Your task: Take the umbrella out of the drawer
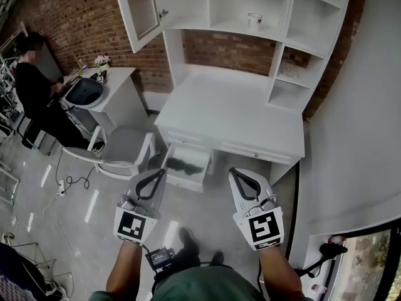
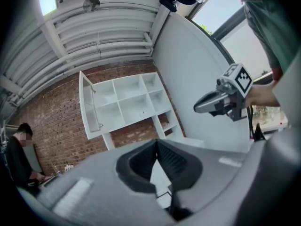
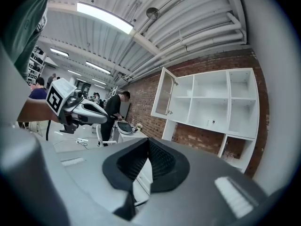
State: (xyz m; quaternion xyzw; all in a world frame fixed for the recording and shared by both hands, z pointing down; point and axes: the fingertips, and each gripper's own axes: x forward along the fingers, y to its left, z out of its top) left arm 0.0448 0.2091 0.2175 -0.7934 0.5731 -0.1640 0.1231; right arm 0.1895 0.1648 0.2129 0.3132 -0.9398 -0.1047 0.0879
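Observation:
In the head view a white desk (image 1: 232,115) with a shelf hutch stands ahead. Its lower left drawer (image 1: 202,173) is pulled open. A dark folded umbrella (image 1: 180,163) lies inside it. My left gripper (image 1: 162,172) is shut and empty, hovering just short of the drawer's near left corner. My right gripper (image 1: 232,170) is also shut and empty, to the right of the drawer, in front of the desk. The left gripper view shows the shut left gripper (image 2: 157,143) and the right gripper (image 2: 222,100) beside it. The right gripper view shows the shut right gripper (image 3: 148,141) and the left gripper (image 3: 82,113).
A white chair (image 1: 123,153) stands just left of the drawer. Beyond it a person (image 1: 34,86) is at a small white table (image 1: 113,83). Cables and a power strip (image 1: 62,184) lie on the floor at left. A hutch door (image 1: 141,11) hangs open; a cup (image 1: 254,21) sits on a shelf.

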